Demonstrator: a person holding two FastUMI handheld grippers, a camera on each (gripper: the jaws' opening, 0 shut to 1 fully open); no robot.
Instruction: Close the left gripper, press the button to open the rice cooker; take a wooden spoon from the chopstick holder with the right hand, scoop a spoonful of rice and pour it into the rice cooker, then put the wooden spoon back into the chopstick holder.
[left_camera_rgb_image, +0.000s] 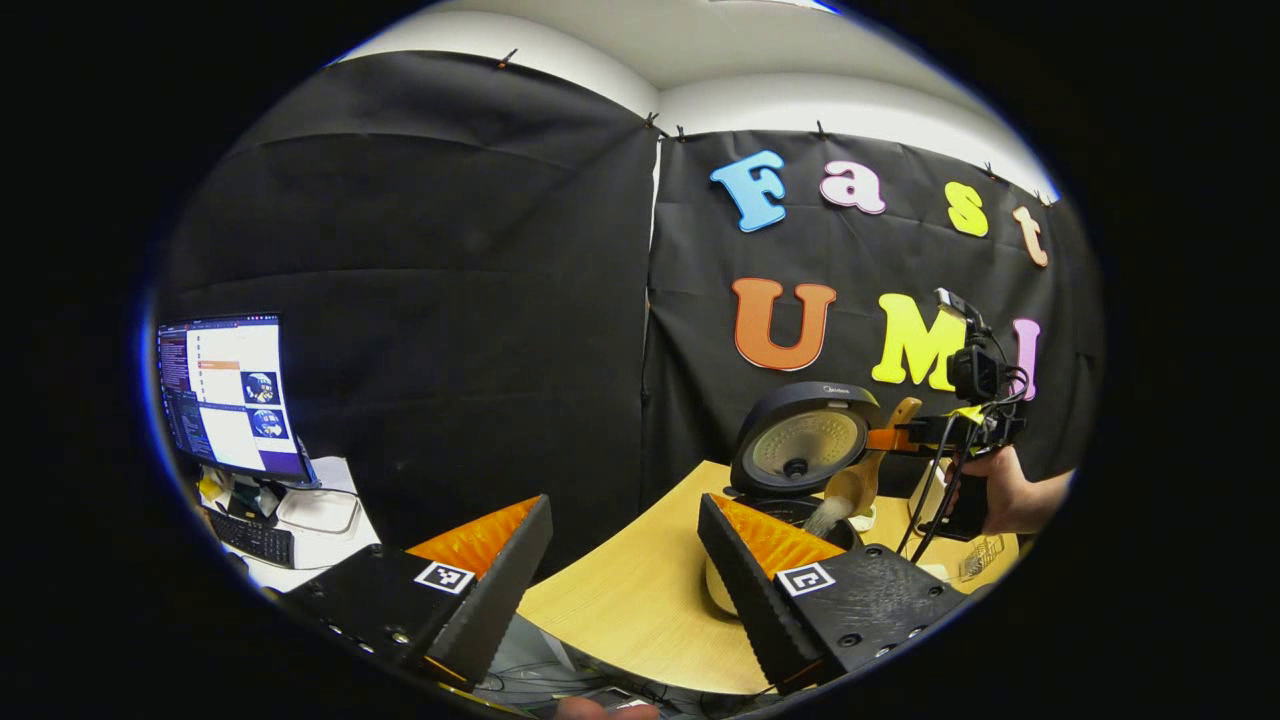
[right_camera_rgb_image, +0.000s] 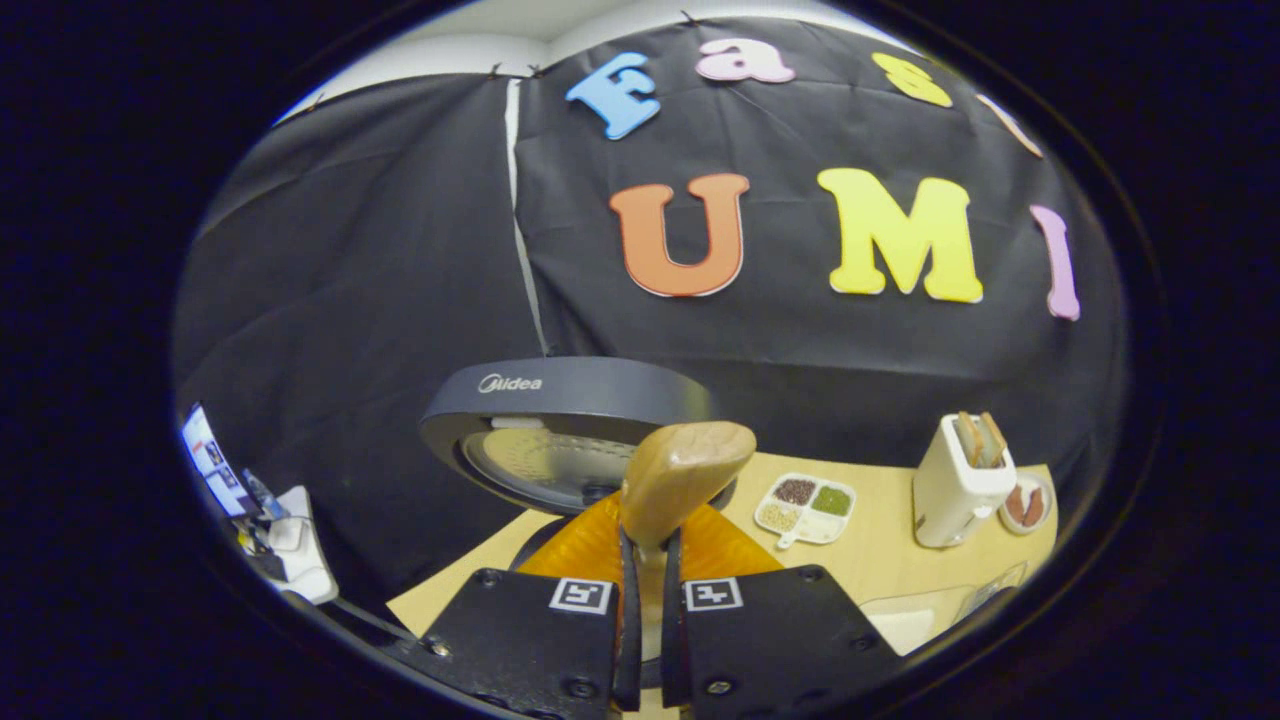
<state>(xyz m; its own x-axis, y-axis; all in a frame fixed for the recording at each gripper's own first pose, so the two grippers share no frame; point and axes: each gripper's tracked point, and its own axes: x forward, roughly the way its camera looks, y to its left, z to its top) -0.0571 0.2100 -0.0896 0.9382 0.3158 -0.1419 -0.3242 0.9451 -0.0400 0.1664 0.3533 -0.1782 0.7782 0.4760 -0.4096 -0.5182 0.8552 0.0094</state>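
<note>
Right gripper (right_camera_rgb_image: 641, 590): I have it clamped on the handle of the pale, oval-bowled wooden spoon (right_camera_rgb_image: 683, 478), both fingers pressing the shaft, the bowl standing up ahead of the camera.
Left gripper (left_camera_rgb_image: 620, 570): jaws wide apart, holding nothing, parked low at the near edge of the light wooden table (left_camera_rgb_image: 630, 600).
Rice cooker (left_camera_rgb_image: 800, 450): the round dark-lidded cooker is open, lid upright, its pale inner plate facing me — the button step looks done.
Spoon position: in the left gripper view the spoon is tilted bowl-down over the cooker's mouth, and a white stream of rice (left_camera_rgb_image: 828, 516) falls from it into the pot.
Stage: I judge this to be the pour, with the return to the chopstick holder yet to come.
Risk, spill: if I tip too fast or drift sideways, grains land on the rim or table.
Risk, lid: the spoon is near the raised lid — a knock could swing it down.
Risk, grip: the handle is narrow, so it could twist between the fingers while tilted.
Risk, return: the white upright chopstick holder (right_camera_rgb_image: 960, 485) stands well to the right, just beside a small divided tray of grains (right_camera_rgb_image: 806, 508); a careless sweep could clip it.
</note>
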